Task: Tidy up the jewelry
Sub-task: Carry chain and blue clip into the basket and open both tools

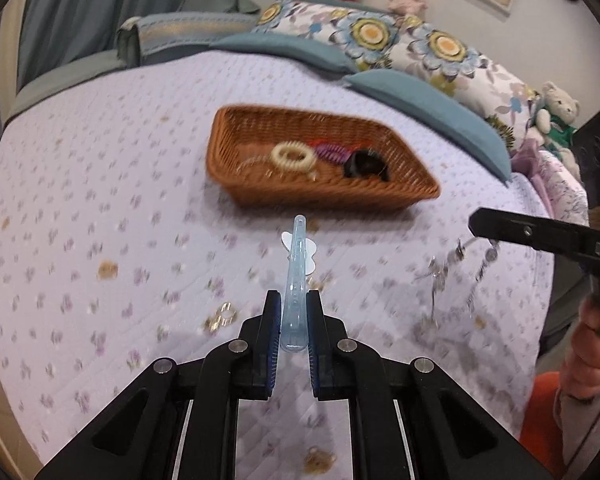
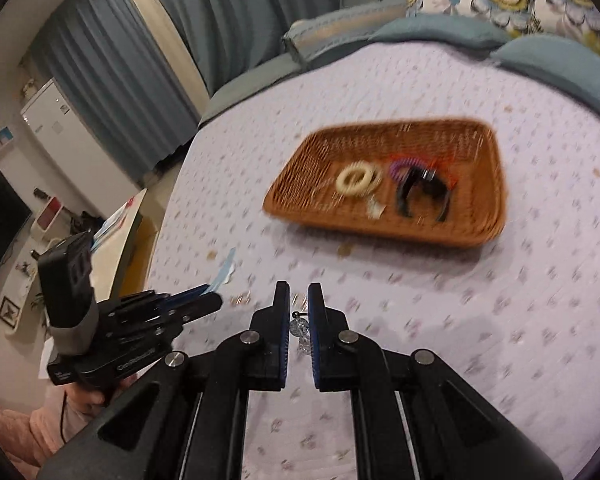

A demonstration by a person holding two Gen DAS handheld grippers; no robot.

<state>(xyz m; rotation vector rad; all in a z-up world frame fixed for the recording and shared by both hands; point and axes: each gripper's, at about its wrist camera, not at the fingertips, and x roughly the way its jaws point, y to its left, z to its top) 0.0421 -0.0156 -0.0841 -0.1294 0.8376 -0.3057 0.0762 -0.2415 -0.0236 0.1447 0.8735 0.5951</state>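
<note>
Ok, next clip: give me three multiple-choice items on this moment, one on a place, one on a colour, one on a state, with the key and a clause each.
1. Where does the cream spiral hair tie lie?
A. In the wicker basket
B. On the bedspread
C. On a pillow

2. What colour is the hair clip in the left gripper?
A. Red
B. Pale blue
C. Black

3. What is the right gripper doing?
A. Open and empty
B. Shut on a beaded chain
C. Shut on a black headband

Key: 1 A, the tie sits inside the basket's rim beside the purple tie. 2 B, the translucent clip between the fingers is light blue. 3 B, beads show between the closed fingers, and the chain dangles in the left wrist view.
</note>
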